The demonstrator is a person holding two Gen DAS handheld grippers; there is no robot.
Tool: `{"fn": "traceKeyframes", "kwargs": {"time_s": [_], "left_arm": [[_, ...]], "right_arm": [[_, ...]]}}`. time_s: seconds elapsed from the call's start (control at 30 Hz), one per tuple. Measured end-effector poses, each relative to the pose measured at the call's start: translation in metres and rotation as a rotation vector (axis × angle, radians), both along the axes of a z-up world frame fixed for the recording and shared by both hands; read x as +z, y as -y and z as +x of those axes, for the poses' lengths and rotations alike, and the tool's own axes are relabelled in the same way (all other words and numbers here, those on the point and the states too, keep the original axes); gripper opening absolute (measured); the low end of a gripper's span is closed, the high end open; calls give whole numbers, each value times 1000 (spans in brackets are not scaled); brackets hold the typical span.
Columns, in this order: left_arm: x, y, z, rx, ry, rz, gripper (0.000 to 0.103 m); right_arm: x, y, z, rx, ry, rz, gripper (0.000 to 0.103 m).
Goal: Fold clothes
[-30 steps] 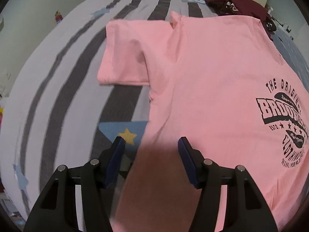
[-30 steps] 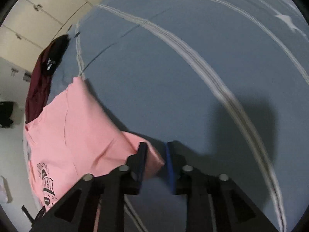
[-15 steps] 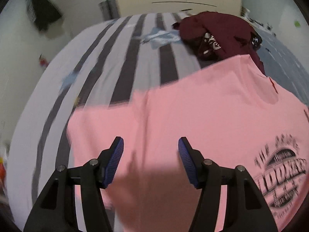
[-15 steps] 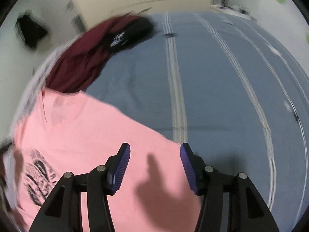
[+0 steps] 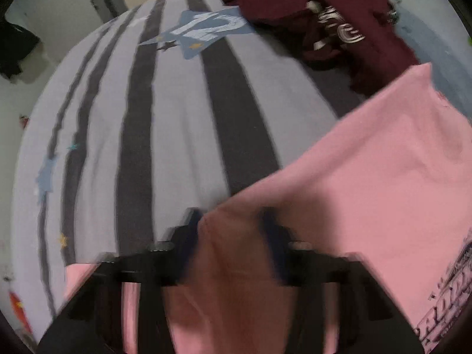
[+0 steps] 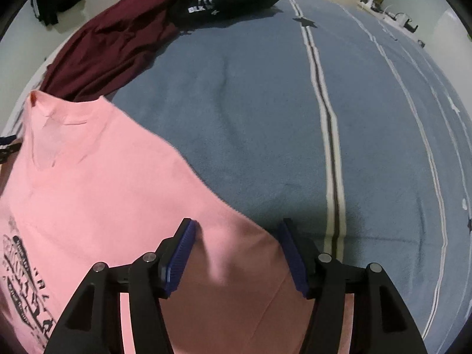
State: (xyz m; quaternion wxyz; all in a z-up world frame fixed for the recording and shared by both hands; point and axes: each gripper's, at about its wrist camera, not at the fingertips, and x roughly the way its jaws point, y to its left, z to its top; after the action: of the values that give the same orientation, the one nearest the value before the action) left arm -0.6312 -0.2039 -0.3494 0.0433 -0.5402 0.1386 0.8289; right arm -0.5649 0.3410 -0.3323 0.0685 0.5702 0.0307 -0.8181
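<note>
While we work over the bed (image 6: 236, 118), blue on the right and grey-striped on the left, a maroon garment (image 5: 339, 14) lies at its far end. Our blurred left gripper (image 5: 231, 230) pinches a fold of the pink T-shirt (image 6: 103, 191) spread near us. Our right gripper (image 6: 236, 250), its jaws just closing slightly, stands half-open astride the shirt's right edge.

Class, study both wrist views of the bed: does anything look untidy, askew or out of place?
Yes. The maroon garment lies crumpled in a heap at the far side of the bed, with a black garment bunched against it. The pink T-shirt lies slantwise across the bedspread, not square to its stripes.
</note>
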Motion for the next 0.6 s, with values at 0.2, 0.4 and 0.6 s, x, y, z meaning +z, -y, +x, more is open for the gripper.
{"fn": "traceKeyframes", "kwargs": {"time_s": [0.2,0.4,0.6], "left_arm": [[24,19,11,35,-78,-4,6],[58,43,19,52,-148,-23,5],[41,76,16,127,-100,-62,6]], "right_arm": [[7,24,3,51,-28,38,7],[41,29,-14,-18,-137,23,7],[67,62,-30,37,-222,44,7]]}}
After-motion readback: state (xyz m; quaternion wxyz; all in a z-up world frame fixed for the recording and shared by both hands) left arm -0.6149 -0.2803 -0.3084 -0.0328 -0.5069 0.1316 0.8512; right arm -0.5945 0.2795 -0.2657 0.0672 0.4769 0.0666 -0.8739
